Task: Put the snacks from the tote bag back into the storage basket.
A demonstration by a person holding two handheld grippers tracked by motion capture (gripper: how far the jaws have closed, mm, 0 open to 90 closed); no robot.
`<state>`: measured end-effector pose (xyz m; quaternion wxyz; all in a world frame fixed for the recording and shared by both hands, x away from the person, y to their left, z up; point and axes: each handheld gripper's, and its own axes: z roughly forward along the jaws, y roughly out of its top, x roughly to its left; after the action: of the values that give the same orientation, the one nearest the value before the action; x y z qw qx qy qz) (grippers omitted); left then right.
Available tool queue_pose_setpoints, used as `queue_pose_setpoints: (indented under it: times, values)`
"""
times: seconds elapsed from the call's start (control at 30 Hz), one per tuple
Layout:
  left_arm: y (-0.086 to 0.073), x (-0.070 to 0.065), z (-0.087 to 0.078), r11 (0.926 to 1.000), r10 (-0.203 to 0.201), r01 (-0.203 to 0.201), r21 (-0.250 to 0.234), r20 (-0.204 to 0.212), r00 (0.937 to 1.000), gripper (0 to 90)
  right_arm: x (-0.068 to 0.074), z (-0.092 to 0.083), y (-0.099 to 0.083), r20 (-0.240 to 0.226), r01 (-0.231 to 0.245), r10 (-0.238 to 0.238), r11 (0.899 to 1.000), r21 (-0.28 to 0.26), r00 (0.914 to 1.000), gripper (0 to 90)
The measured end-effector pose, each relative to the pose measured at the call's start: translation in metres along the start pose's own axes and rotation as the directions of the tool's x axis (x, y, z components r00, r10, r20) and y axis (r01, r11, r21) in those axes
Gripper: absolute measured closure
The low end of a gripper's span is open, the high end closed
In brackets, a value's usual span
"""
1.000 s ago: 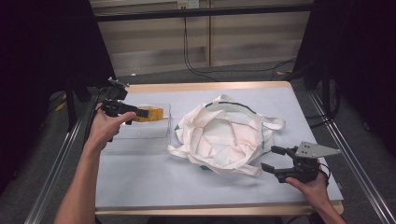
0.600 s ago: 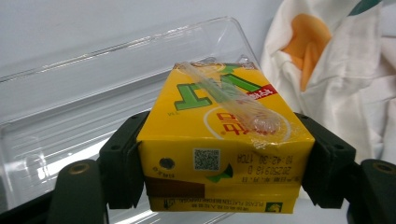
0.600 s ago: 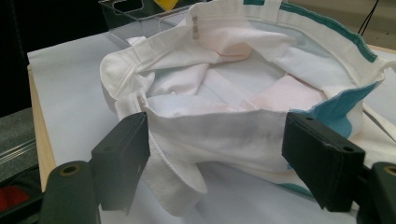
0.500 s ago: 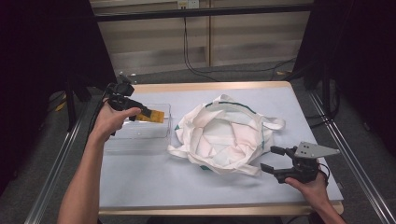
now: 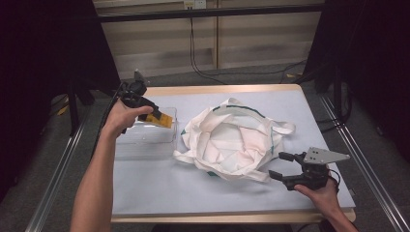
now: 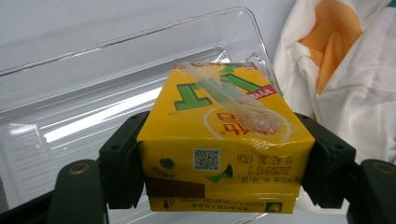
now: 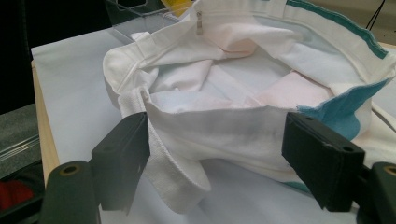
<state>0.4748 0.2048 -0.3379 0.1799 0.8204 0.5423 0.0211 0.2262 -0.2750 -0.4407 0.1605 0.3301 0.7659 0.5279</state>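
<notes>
At centre frame of the high view, a white tote bag [image 5: 232, 142] lies open-mouthed on the table [image 5: 145, 188].

Left of it sits a clear plastic tray [image 5: 145, 137], and above the tray's far side the left forearm reaches up from the lower left, wrist bent so the left gripper [image 5: 157, 116] points rightward and slightly down. Its jaws are clamped on the two sides of a yellow drink carton [image 6: 224, 149], held over the tray with a wrapped straw on top. At lower right, the right hand [image 5: 319, 193] rests low near the table edge, its right gripper [image 5: 283, 166] aimed left at the bag's rim, jaws spread wide and gripping nothing.
</notes>
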Motion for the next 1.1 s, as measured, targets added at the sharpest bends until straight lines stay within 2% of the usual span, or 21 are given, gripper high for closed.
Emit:
queue_pose_setpoints:
  times: [0.07, 0.1, 0.33, 0.6, 0.67, 0.87, 1.03, 1.1]
  values:
    - [0.003, -0.001, 0.001, 0.9996, -0.028, 0.028, -0.001, -0.013, 0.9995, 27.7, 0.0, 0.0, 0.0, 0.001, 0.0, 0.0, 1.0, 0.0, 1.0, 23.4]
    - [0.005, 0.0, 0.001, 0.9997, -0.022, 0.022, 0.008, -0.017, 0.9996, 27.7, 0.0, 0.0, 0.0, -0.002, -0.002, 0.002, 1.0, 0.0, 1.0, 23.4]
    - [0.01, 0.0, 0.007, 0.9984, -0.049, 0.049, 0.027, -0.008, 0.9988, 27.7, -0.002, -0.002, 0.0, 0.006, 0.0, 0.0, 1.0, -0.003, 1.0, 23.1]
    - [0.016, -0.006, 0.009, 0.9971, -0.059, 0.06, 0.047, -0.026, 0.9979, 27.7, -0.002, 0.0, 0.0, 0.0, 0.003, -0.003, 1.0, -0.001, 1.0, 23.2]
    - [0.018, -0.007, 0.01, 0.9972, -0.059, 0.059, 0.044, -0.012, 0.9982, 27.7, -0.002, 0.0, 0.0, -0.002, 0.0, 0.0, 1.0, 0.0, 1.0, 23.3]
    - [0.023, -0.008, 0.017, 0.9955, -0.071, 0.072, 0.061, -0.029, 0.9971, 27.7, -0.002, 0.002, 0.0, -0.009, 0.004, -0.004, 1.0, 0.003, 0.9999, 23.2]
    - [0.028, -0.011, 0.024, 0.9953, -0.062, 0.066, 0.07, -0.056, 0.9965, 27.7, -0.002, 0.003, 0.0, -0.01, 0.004, -0.004, 1.0, 0.006, 0.9999, 23.4]
    - [0.029, -0.01, 0.027, 0.9947, -0.074, 0.078, 0.068, -0.05, 0.996, 27.7, -0.002, 0.003, 0.0, -0.013, 0.004, -0.004, 1.0, 0.01, 0.9999, 23.4]
